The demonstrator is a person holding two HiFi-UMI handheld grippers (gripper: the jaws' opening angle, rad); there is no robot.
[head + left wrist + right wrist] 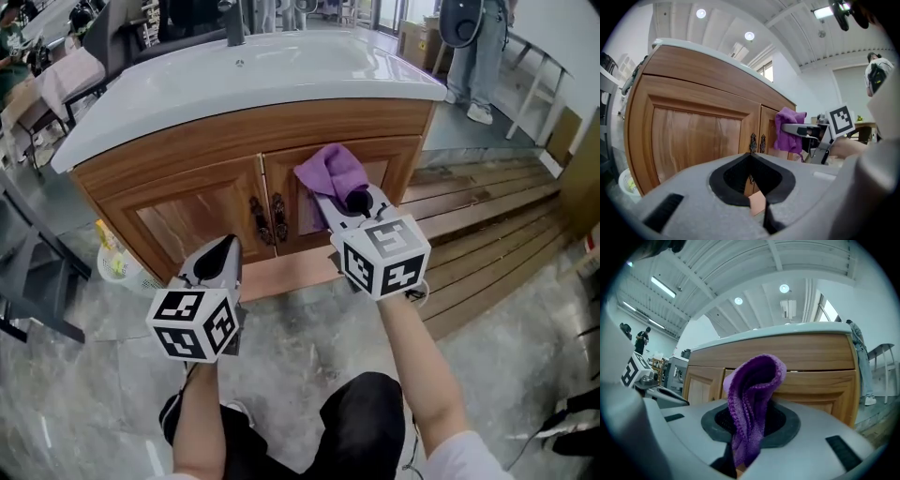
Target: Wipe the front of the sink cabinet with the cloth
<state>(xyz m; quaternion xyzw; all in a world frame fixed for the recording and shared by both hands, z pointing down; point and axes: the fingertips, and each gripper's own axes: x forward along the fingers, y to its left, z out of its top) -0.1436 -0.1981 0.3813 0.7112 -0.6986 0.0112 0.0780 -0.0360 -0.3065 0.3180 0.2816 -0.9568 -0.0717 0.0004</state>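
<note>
Right gripper [349, 199] pinches the purple cloth [328, 172] at the upper right door of the sink cabinet [187, 220]; left gripper [228, 246] pressed together, empty, nearby; wiping seemingly just begun; most of the 2 doors probably left.

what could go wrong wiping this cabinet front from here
The cloth is pinched as a loose bunch in the right gripper, so it might slip out if pressed hard on the wood. It also sits close to the handles, where a sideways sweep could snag it.
</note>
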